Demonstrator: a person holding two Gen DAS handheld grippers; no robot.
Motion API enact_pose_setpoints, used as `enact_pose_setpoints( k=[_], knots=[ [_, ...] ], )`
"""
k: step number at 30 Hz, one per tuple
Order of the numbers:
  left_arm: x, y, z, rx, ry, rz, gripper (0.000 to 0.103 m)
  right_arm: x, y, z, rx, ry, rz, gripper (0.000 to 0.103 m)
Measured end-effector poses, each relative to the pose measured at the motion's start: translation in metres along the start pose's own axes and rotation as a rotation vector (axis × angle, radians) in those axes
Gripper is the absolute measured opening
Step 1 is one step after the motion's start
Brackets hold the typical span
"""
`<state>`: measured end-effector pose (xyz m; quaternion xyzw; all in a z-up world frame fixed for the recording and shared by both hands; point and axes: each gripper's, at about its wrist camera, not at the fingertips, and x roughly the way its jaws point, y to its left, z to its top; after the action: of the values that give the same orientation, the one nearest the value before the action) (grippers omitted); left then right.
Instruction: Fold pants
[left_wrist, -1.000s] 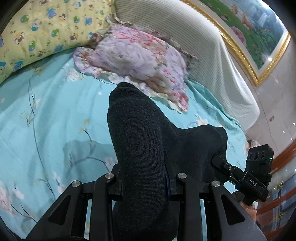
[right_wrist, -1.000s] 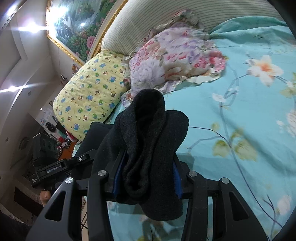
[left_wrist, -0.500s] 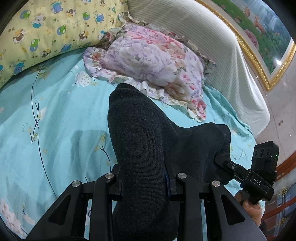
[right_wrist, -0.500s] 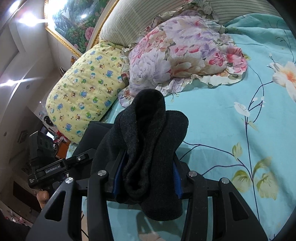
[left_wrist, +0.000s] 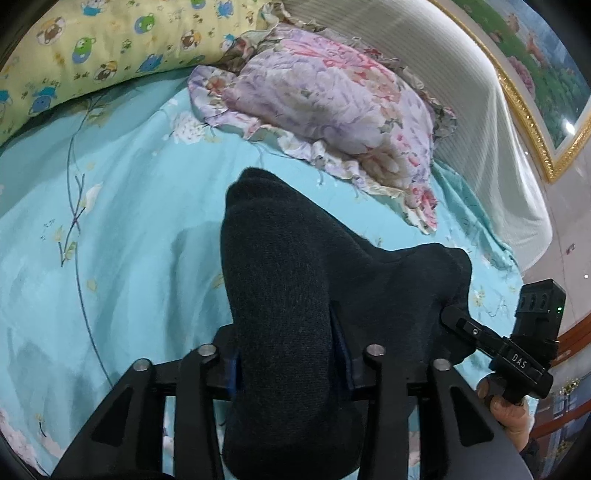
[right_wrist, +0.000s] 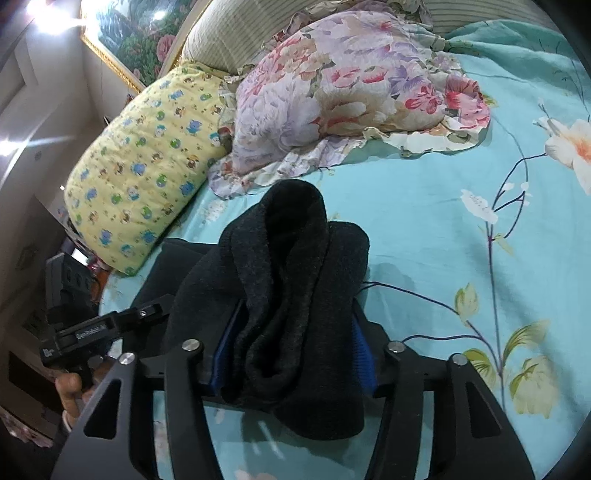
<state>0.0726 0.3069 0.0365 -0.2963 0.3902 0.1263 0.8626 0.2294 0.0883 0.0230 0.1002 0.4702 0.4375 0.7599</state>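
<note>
The bed (left_wrist: 122, 229), spread with a turquoise flowered sheet, is filling most of both views. A yellow cartoon-print pillow (right_wrist: 144, 177) is lying at about 10 o'clock in the right wrist view, and a floral ruffled pillow (left_wrist: 332, 107) is resting beside it toward 12 o'clock, with the striped headboard (left_wrist: 461, 103) rising beyond them.

The pants (left_wrist: 291, 314), a dark charcoal knit, are being held above the sheet by both tools at once. The left tongs (left_wrist: 288, 365) are pinching a thick bunch of the fabric between nearly closed fingers, the cloth humping out toward 12 o'clock. The right tongs (right_wrist: 291, 354) are likewise clamping a folded wad, with blue pads just showing on either side of it.

The cloth is running roughly side to side between the two grips: from the left tongs it is stretching toward 3 o'clock, where the other tool is showing; from the right tongs it is trailing toward 9 o'clock. Neither hand looks nearer, since each is holding one end. The coming move probably turns on lowering this span onto the sheet ahead.

The rest of the pants is hanging below the frames, so which ends are gripped, and how many folds are made, cannot be told.
</note>
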Motion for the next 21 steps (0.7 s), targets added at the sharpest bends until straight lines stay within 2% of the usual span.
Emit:
enact_pose_setpoints(
  k=[2,4,7,13,21],
  knots=[
    [-0.002,0.003,-0.002,-0.002,-0.018,0.036,0.058,0.001,-0.003,-0.001,-0.01,0.0,-0.024,0.061],
    [-0.003,0.007,-0.002,-0.011,-0.026,0.037,0.063,0.001,-0.007,-0.002,-0.016,-0.005,-0.049,0.069],
    [-0.003,0.012,-0.003,-0.028,-0.018,0.028,0.064,0.002,-0.013,-0.003,-0.015,-0.003,-0.058,0.075],
    [-0.006,0.008,-0.008,-0.007,-0.021,0.058,0.068,0.001,-0.01,-0.003,-0.032,0.0,-0.093,0.085],
    [-0.013,0.002,-0.014,-0.013,-0.014,0.076,0.075,-0.009,0.001,-0.005,-0.073,-0.001,-0.135,0.086]
  ],
)
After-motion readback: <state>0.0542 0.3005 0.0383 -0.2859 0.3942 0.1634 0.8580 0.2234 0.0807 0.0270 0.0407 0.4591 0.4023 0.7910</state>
